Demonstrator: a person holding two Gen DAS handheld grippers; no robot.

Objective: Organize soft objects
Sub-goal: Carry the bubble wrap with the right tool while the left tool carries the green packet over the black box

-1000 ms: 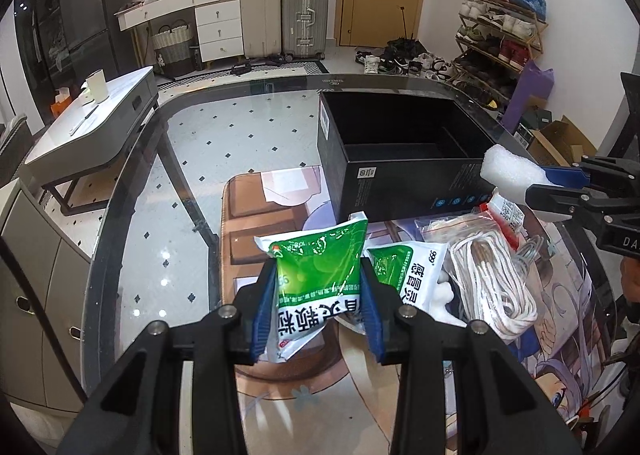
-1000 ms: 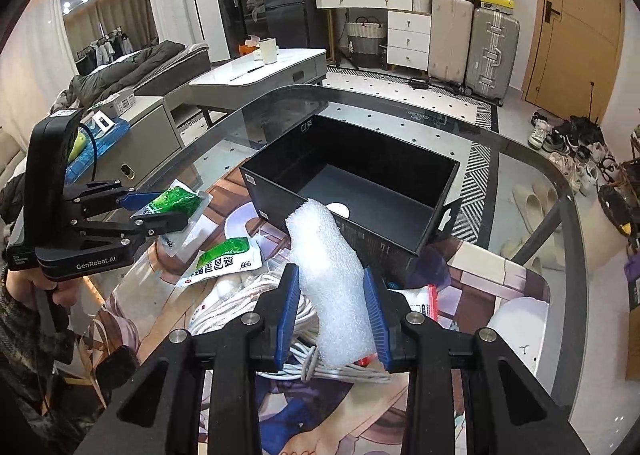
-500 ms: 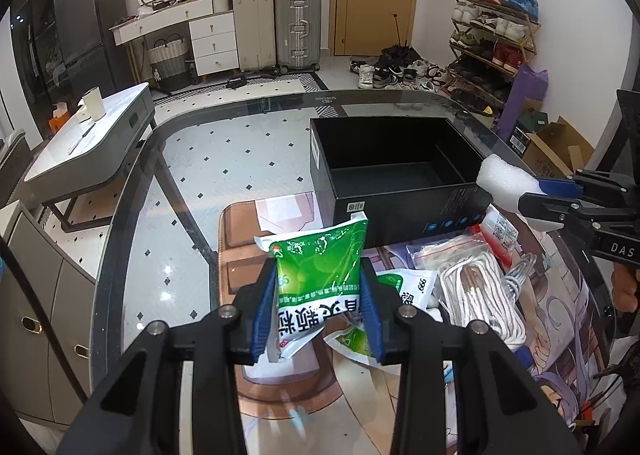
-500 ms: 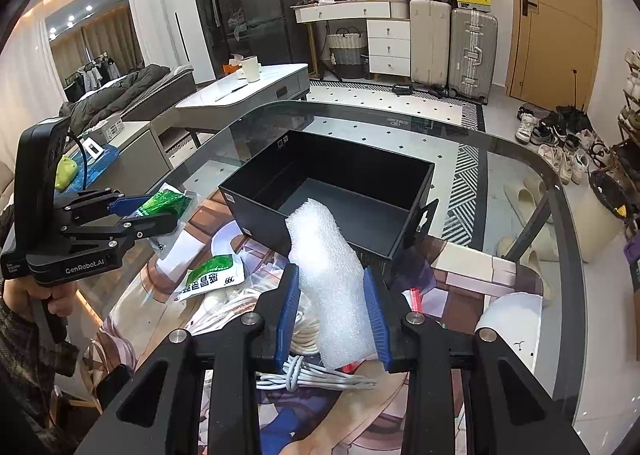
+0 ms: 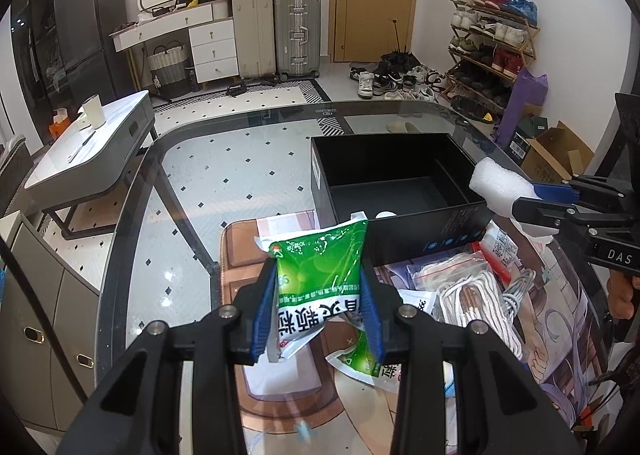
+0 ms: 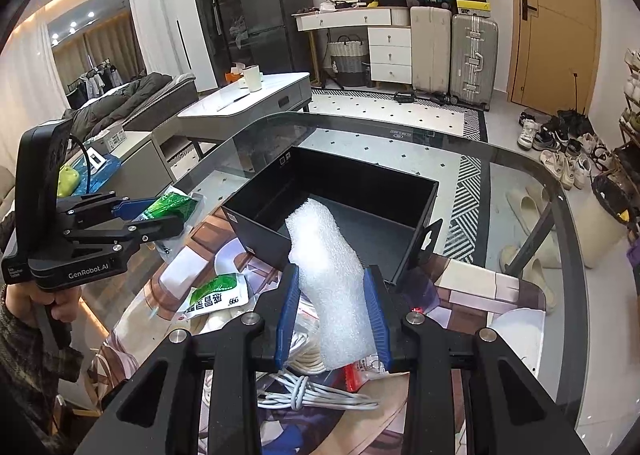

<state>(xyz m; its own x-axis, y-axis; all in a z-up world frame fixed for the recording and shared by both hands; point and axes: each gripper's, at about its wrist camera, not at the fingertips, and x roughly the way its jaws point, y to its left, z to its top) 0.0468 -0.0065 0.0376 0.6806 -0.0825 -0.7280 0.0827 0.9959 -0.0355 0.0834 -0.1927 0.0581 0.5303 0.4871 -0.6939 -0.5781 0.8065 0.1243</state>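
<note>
My left gripper (image 5: 319, 303) is shut on a green and white pouch (image 5: 320, 275) and holds it above the glass table, in front of the open black box (image 5: 394, 185). It also shows in the right wrist view (image 6: 148, 217) at the left. My right gripper (image 6: 332, 305) is shut on a white foam roll (image 6: 330, 271), held up at the box's (image 6: 340, 207) near right corner. The roll also shows in the left wrist view (image 5: 500, 187) at the right. A second green pouch (image 6: 216, 297) lies on the table.
A bag of coiled white cord (image 5: 476, 295) and a grey cable (image 6: 316, 395) lie on the printed mat (image 5: 560, 319) by the box. The glass table edge (image 5: 132, 191) curves at the left. A low white table (image 5: 92, 143) stands beyond it.
Both grippers have risen with their loads. The pouch now hangs higher over the table and the foam roll has come up to the box's rim.
</note>
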